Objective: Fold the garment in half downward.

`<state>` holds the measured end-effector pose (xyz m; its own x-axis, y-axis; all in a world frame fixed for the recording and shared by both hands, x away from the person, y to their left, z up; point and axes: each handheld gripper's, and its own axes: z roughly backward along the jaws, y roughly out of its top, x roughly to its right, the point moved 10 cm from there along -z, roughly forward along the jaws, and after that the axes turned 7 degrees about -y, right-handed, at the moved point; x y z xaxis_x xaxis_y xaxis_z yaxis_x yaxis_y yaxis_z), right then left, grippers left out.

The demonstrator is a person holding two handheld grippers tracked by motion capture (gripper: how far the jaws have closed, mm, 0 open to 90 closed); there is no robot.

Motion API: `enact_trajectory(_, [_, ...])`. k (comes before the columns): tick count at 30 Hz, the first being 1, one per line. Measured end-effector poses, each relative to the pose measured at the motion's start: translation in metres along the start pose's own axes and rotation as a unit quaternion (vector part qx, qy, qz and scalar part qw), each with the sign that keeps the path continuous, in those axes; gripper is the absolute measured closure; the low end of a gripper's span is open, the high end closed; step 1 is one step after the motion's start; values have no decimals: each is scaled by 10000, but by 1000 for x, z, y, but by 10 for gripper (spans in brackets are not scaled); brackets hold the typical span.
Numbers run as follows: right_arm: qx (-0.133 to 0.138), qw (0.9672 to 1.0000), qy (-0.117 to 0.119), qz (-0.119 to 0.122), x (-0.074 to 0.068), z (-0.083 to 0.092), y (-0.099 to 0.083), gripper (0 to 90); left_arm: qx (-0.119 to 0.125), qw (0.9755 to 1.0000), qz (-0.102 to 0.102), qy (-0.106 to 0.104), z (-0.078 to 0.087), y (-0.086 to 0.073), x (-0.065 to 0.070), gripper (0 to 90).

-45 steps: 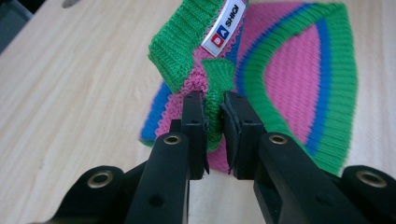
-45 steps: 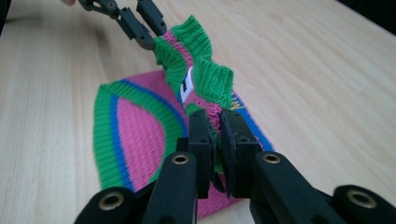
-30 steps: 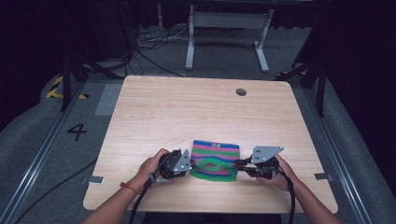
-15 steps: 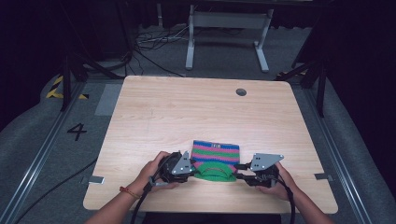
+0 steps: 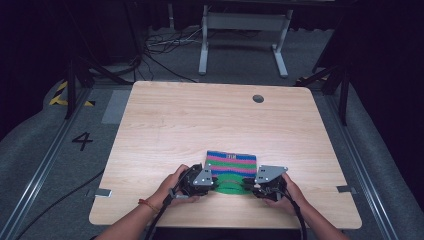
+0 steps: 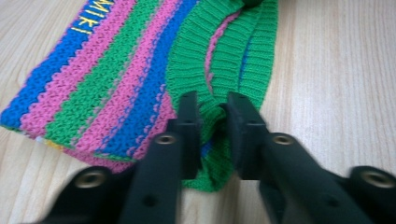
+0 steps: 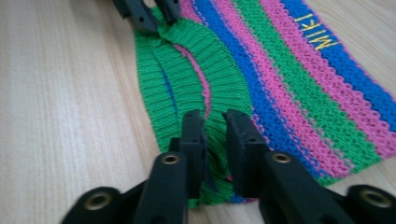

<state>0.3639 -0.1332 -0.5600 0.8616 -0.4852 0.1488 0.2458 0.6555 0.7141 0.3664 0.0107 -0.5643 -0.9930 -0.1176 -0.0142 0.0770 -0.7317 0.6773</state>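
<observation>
Both grippers' fingers (image 6: 189, 133) just closed (green hem (image 6: 212, 121) pinched) on bare table (image 5: 200, 120).

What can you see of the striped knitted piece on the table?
The striped knitted piece is soft yarn in blue, pink and green bands, with a ribbed green edge and yellow stitched letters on one blue band. It lies flat near the front of the light wooden table. The left tongs and right tongs each pinch the ribbed green edge at opposite ends, their jaws having just closed on it.
</observation>
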Motion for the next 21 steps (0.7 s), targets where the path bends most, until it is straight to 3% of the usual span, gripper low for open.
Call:
enact_trajectory(1, [14,10000,-81,39,0,0,1,860,-17,10000,-17,-14,0,0,1,854])
enact_trajectory(4, [51,9997,-146,186,0,1,3,879,19,9999,-103,76,2,5,2,869])
enact_trajectory(6, [114,9997,-130,149,2,4,6,880,105,9996,-212,137,8,11,4,870])
enact_trajectory(10, [238,9997,4,83,0,12,11,879,203,9993,-324,60,15,17,10,870])
enact_trajectory(13, [183,9994,155,257,-11,15,10,874,-6,9989,-473,-29,13,10,17,869])
enact_trajectory(15, [60,9992,199,351,-16,13,5,862,-323,9978,-570,-23,7,-3,19,860])
enact_trajectory(17, [-82,9988,200,438,-19,9,-3,852,-248,9984,-499,-62,5,-7,20,851])
enact_trajectory(21, [-10,9991,189,376,-17,8,-5,847,-224,9987,-466,-32,4,-8,17,832])
